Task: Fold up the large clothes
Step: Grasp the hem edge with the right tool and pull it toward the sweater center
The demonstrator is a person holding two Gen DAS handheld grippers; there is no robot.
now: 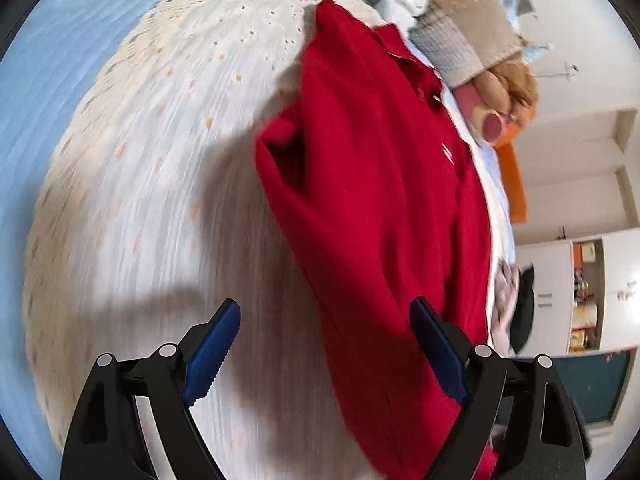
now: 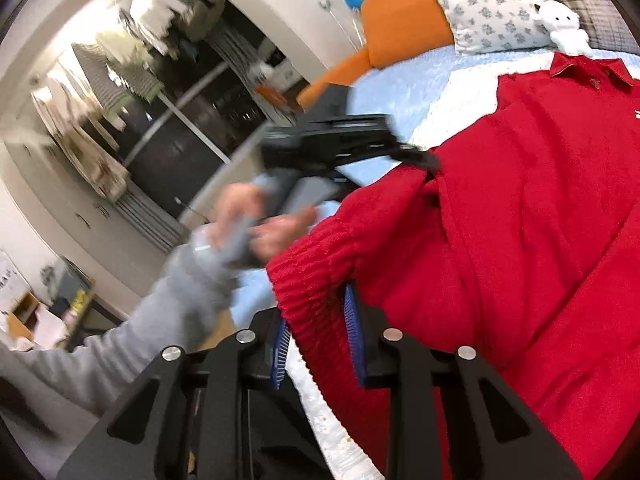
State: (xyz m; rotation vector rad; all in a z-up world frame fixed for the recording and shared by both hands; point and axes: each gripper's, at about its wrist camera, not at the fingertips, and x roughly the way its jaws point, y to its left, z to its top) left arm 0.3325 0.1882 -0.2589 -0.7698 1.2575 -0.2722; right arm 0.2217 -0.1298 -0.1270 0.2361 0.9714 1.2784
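Sweater (image 1: 380, 200) lying on bed (image 1: 160, 160), collar end near pillow (image 2: 488, 4). Right hand-held gripper (image 2: 318, 336) pinching ribbed hem. Left hand-held gripper (image 1: 324, 344) gaping wide, holding nothing, beside sweater. Good fold: keeping hem tight, lifting slowly, lining edge toward collar.

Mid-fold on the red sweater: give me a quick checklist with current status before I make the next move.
1. Right gripper has the fabric: ok, its blue pads are closed on the ribbed hem of the red sweater.
2. Left gripper is ready to grab: ok, jaws wide open with nothing clamped.
3. Left gripper is lined up on a hem or sleeve: cannot tell, the picture is blurred with motion.
4. Sweater lies flat on the bedspread: not ok, it is bunched with folds near the sleeve.
5. Collar is in sight for orientation: ok, it points toward the pillow.
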